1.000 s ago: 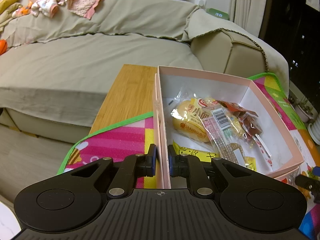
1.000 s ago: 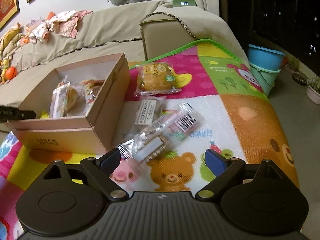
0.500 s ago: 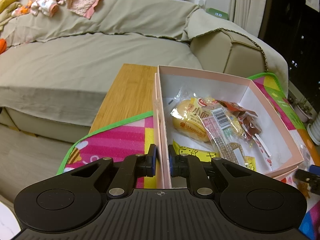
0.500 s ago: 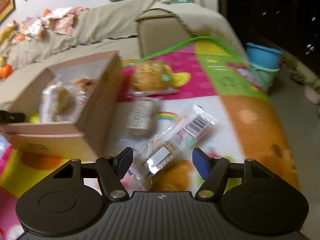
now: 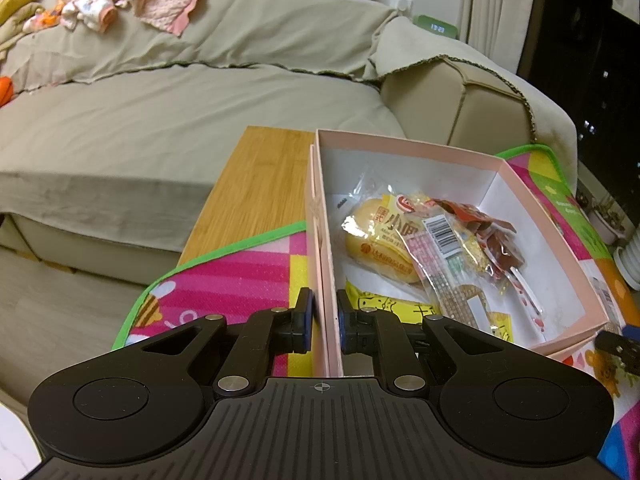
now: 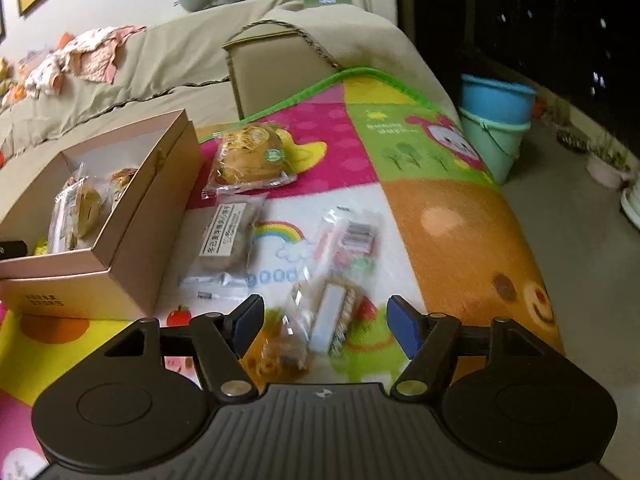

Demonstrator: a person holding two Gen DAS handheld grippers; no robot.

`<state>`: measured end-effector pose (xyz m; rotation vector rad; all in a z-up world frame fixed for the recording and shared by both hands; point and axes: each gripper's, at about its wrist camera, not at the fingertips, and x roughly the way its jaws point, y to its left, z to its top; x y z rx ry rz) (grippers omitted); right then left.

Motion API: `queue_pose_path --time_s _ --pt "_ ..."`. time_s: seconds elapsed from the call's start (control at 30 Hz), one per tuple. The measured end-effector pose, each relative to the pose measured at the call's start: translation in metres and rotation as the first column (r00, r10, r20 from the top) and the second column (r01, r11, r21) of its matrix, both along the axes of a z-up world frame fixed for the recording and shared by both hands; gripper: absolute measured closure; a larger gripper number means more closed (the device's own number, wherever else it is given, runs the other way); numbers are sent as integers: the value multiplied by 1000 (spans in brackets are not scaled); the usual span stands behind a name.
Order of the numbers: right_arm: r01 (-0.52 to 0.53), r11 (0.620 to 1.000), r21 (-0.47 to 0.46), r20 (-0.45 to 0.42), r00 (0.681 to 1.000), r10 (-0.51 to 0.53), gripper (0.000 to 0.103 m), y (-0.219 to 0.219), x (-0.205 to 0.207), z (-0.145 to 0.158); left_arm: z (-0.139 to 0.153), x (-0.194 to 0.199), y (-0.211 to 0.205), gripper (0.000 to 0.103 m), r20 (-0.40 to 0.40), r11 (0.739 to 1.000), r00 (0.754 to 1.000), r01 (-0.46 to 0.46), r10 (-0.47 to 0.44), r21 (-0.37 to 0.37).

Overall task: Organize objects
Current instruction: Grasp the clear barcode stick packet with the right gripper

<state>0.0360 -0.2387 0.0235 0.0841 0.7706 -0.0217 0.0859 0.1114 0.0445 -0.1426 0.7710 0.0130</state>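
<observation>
Left wrist view: left gripper (image 5: 323, 320) is pinched on the near-left wall of the pink box (image 5: 516, 178), one pad outside, one inside. Likely a brace so the box doesn't slide while packets go in. Box already holds a wrapped bun (image 5: 380, 248), a clear barcode packet (image 5: 444, 256) and a red-wrapped snack (image 5: 490, 236), lying over each other toward the far right of the floor.

Right wrist view: right gripper (image 6: 325, 324) has its jaws spread and opening slightly, straddling the near end of the long snack bar packet (image 6: 336, 300); pads not touching it. Reads as lining up a pick across the narrow width. Frame is blurred, so exact clearance can't be told.

Still loose on the mat, right of the box: a flat white-label packet (image 6: 226, 236) just beside the box wall and a round bun in clear wrap (image 6: 252, 156) farther off.

Surface: cartoon play mat (image 6: 460, 220) with green edging, soft and slightly uneven, laid over a wooden table (image 5: 260, 184). Crinkly film on soft mat may slip or fold under the pads.

Room: beige covered sofa (image 5: 160, 112) behind with laundry on its back, stacked blue buckets (image 6: 496, 116) far right, dim light.
</observation>
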Motion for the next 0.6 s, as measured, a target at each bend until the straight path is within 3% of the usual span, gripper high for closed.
queue_pose_path --time_s 0.13,0.33,0.6 --pt "-18 999 -47 6 1000 18 35 9 11 -2 0 0 0 90 0 1000 1000 0 0 0" --pt "-117 989 -93 0 993 118 62 26 0 1 0 0 0 90 0 1000 1000 1 -1 0" --pt "-177 977 -116 -46 984 173 66 27 -34 16 0 0 2 89 -1 1000 1000 -3 3 -9"
